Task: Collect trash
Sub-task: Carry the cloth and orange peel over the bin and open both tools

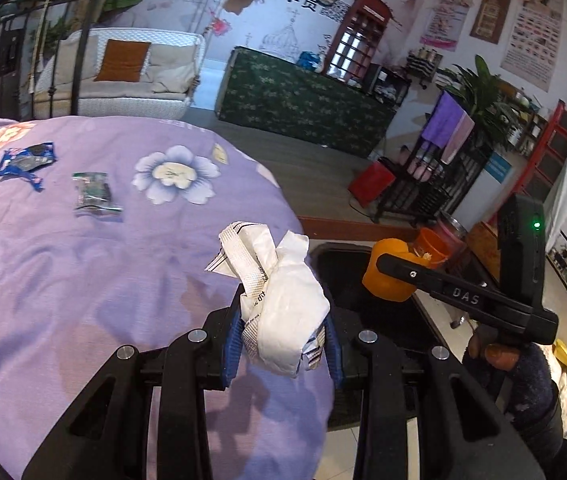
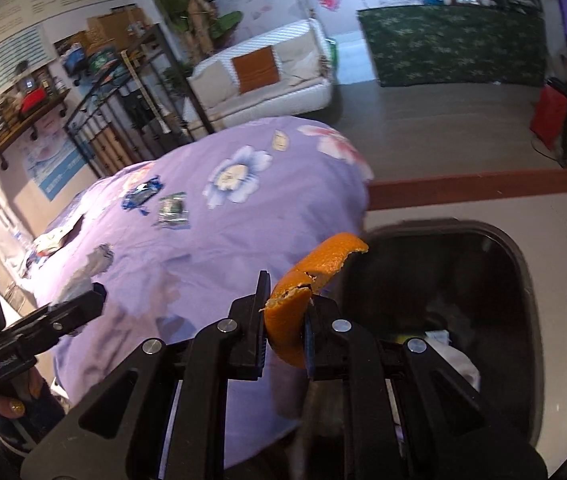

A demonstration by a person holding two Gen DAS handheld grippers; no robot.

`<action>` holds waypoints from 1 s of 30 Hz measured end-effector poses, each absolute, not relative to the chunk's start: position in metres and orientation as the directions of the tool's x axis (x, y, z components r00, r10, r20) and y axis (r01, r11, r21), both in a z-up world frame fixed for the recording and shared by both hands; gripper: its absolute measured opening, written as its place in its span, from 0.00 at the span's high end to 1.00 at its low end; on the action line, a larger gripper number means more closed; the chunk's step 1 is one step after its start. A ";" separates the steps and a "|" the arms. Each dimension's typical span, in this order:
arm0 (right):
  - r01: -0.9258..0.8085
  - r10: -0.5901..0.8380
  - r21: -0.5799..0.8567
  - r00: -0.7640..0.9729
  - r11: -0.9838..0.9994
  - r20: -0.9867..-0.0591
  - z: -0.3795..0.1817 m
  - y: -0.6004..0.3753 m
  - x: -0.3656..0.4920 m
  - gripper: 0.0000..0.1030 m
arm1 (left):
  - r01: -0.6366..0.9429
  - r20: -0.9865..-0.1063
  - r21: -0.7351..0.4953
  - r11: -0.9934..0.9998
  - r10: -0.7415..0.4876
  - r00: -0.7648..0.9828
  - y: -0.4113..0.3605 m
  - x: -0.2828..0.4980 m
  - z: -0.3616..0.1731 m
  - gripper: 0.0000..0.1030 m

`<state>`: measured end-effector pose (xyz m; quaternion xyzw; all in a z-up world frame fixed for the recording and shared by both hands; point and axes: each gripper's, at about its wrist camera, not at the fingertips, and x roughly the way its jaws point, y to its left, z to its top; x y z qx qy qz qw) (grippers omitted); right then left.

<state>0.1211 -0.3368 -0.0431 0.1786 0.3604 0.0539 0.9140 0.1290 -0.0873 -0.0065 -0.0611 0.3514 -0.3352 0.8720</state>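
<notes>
Trash is split: the left gripper (image 1: 283, 344) clamps a white wrapper (image 1: 283, 304) over the bed (image 1: 83, 280) edge, the right gripper (image 2: 283, 332) pinches orange peel (image 2: 299, 300) beside the bin (image 2: 523, 264); early release risks dropping either outside its rim.

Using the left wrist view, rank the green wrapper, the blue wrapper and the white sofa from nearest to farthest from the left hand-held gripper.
1. Green wrapper: on the purple cloth, ahead and left of the left hand-held gripper.
2. Blue wrapper: on the cloth too, farther left and beyond.
3. White sofa: past the cloth, against the far wall.
</notes>
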 end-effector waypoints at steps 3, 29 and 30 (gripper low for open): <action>0.102 0.186 0.357 0.705 0.928 -0.684 -0.059 -0.356 0.113 0.86 | 0.575 -0.576 -0.339 0.744 -0.648 0.498 -0.107 0.121 -0.009 0.68; 0.337 0.081 0.277 0.495 0.900 -0.865 -0.149 -0.416 0.107 0.59 | 0.707 -0.669 -0.303 0.639 -0.671 0.320 -0.202 0.093 -0.041 0.67; 0.342 0.068 0.277 0.513 0.898 -0.856 -0.142 -0.417 0.104 0.58 | 0.712 -0.672 -0.304 0.633 -0.672 0.311 -0.204 0.095 -0.043 0.68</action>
